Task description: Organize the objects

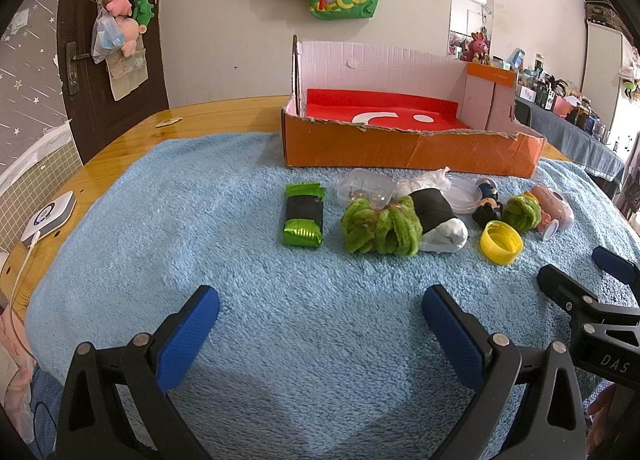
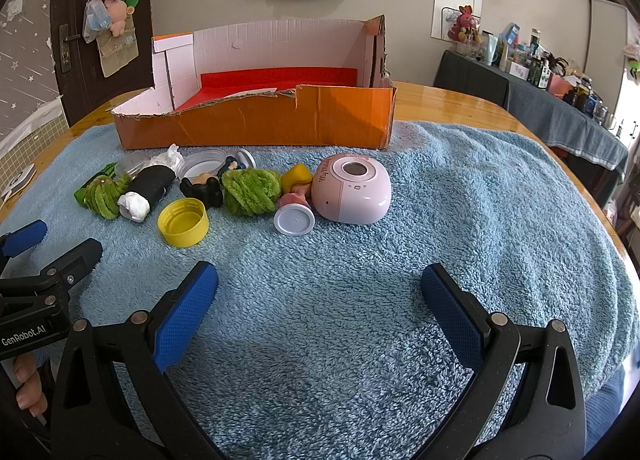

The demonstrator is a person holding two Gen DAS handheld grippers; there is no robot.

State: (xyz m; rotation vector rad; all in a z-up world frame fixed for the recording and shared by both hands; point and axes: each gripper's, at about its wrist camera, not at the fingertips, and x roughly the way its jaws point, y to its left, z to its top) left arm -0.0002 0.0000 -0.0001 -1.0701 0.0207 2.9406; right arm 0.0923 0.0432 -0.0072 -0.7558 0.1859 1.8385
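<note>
A row of small objects lies on a blue towel [image 1: 248, 284] in front of an orange cardboard box [image 1: 400, 148] [image 2: 256, 124] with a red lining. From the left: a green foil packet [image 1: 303, 216], a green fuzzy scrunchie [image 1: 380, 226] [image 2: 105, 196], a black-and-white roll [image 1: 438, 216] [image 2: 146, 190], a yellow cap [image 1: 501, 247] [image 2: 183, 222], a second green scrunchie [image 1: 520, 212] [image 2: 251, 191], and a pink round device [image 1: 554, 206] [image 2: 351, 188]. My left gripper [image 1: 320, 324] is open and empty, short of the row. My right gripper [image 2: 319, 300] is open and empty, near the pink device.
A clear plastic tub [image 1: 364, 186] and a round clear lid [image 1: 464, 192] lie behind the row, with a small black figurine [image 2: 202, 188] and a white cap [image 2: 294, 220]. A white charger [image 1: 50, 216] sits on the wooden table's left edge. A cluttered side table [image 2: 560, 108] stands at right.
</note>
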